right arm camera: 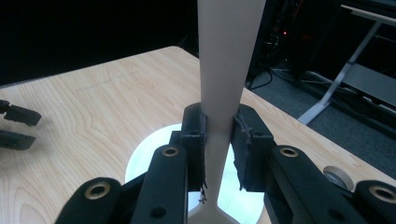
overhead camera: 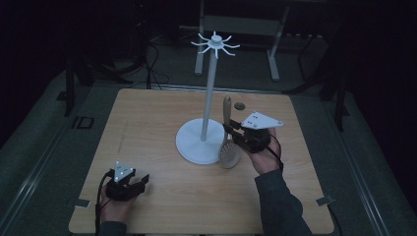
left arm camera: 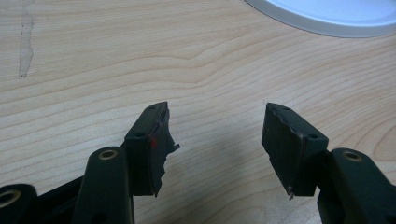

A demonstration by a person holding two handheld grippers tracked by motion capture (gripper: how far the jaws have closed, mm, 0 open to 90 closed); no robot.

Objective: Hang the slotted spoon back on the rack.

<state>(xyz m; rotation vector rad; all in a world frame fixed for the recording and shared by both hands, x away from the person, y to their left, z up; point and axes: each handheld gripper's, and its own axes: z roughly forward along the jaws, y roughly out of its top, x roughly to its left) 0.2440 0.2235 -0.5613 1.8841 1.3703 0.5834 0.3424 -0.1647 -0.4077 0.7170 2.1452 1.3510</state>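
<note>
My right tool (overhead camera: pixel 235 132) pinches the slotted spoon (overhead camera: pixel 228 132) mid-handle, long axis upright, just right of the hook stand (overhead camera: pixel 209 93); my left tool (overhead camera: pixel 140 181) rests spread, empty, farther off.

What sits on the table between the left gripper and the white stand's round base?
Nothing: in the high view, bare light wooden tabletop separates the open left gripper from the white stand's round base.

Small dark disc (overhead camera: pixel 240 105) on wooden table (overhead camera: pixel 147 128)
</note>
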